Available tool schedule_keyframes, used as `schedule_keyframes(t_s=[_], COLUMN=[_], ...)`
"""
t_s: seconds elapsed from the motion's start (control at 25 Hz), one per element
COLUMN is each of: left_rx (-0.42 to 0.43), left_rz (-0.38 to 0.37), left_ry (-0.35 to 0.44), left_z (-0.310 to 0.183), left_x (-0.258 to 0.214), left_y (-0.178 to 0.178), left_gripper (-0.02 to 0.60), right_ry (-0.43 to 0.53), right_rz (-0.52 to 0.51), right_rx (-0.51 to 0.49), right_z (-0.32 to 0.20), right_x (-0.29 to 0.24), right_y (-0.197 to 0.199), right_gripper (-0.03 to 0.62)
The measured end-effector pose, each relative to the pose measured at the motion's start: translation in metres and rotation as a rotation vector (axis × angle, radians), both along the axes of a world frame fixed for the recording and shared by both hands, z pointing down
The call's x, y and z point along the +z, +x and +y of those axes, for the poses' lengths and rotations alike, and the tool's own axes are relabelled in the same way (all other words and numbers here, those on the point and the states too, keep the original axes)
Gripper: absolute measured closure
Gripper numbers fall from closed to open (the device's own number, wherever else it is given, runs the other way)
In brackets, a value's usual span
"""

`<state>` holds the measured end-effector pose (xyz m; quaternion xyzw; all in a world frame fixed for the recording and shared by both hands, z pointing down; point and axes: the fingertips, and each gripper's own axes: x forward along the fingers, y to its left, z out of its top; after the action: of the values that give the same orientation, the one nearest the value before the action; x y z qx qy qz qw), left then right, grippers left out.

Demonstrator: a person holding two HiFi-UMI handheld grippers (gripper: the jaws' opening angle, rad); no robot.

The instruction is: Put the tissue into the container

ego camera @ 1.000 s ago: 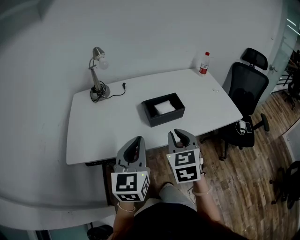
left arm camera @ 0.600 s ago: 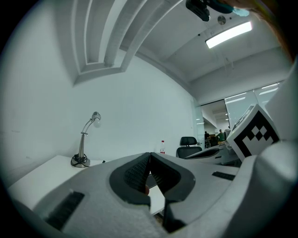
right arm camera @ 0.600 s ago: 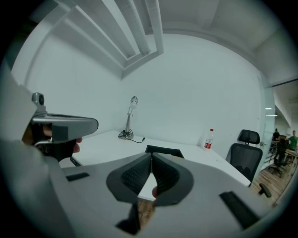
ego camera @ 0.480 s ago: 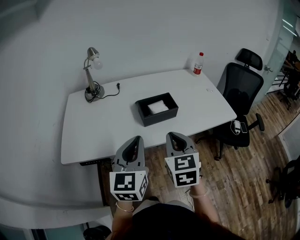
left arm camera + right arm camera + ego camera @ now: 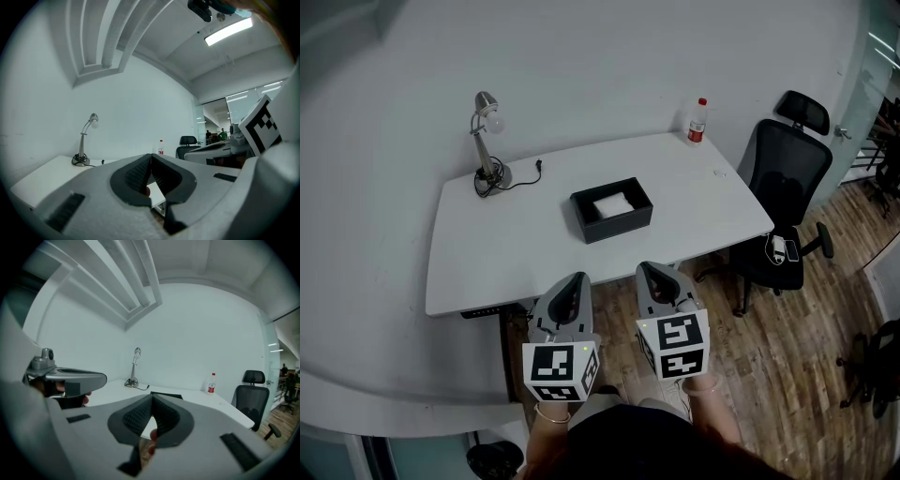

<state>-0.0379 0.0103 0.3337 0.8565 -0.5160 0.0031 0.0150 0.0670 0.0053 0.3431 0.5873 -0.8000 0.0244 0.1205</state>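
- My left grey gripper (image 5: 151, 158) has its jaws pressed together on nothing; my right grey gripper (image 5: 152, 400) likewise, closed and empty.
- Both hover short of the white table (image 5: 506, 262).
- The white tissue (image 5: 612, 202) lies inside the black rectangular container (image 5: 619, 226) mid-table.
- The red label on the clear bottle (image 5: 697, 122) is too small to read.

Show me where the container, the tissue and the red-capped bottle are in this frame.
container (image 5: 620, 228), head view, on its dark front wall.
tissue (image 5: 612, 201), head view, on the middle of the white sheet inside the container.
bottle (image 5: 697, 125), head view, on its body below the cap.
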Motion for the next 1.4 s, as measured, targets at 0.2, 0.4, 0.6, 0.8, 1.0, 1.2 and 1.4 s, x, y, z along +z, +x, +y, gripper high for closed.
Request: schedule_keyframes(t_s=[0.2, 0.4, 0.6, 0.8, 1.0, 1.2, 1.4], left_rx=[-0.012, -0.026, -0.04, -0.047, -0.055, -0.058, -0.053], left_rz=[-0.011, -0.024, -0.033, -0.029, -0.035, -0.027, -0.035], left_ry=[0.002, -0.005, -0.008, -0.008, -0.001, 0.002, 0.008], left_z=[0.013, 0.031, 0.053, 0.077, 0.1, 0.117, 0.134], left_x=[-0.002, -0.001, -0.001, 0.001, -0.002, -0.005, -0.006], left_y=[0.009, 0.02, 0.034, 0.046, 0.055, 0.061, 0.071], left_gripper=[0.554, 0.554, 0.554, 0.554, 0.554, 0.554, 0.554], right_ry=[0.014, 0.027, 0.047, 0.068, 0.1, 0.127, 0.141], right_rz=[0.005, -0.009, -0.012, -0.012, -0.015, -0.002, -0.015], right_rx=[-0.013, -0.021, -0.043, -0.057, -0.081, -0.094, -0.098], right_z=[0.013, 0.03, 0.052, 0.075, 0.095, 0.111, 0.128], right_x=[-0.002, -0.005, -0.009, -0.009, -0.016, -0.019, -0.02], right_y=[0.008, 0.02, 0.033, 0.045, 0.052, 0.057, 0.064], right_gripper=[0.574, 0.574, 0.574, 0.574, 0.574, 0.574, 0.574])
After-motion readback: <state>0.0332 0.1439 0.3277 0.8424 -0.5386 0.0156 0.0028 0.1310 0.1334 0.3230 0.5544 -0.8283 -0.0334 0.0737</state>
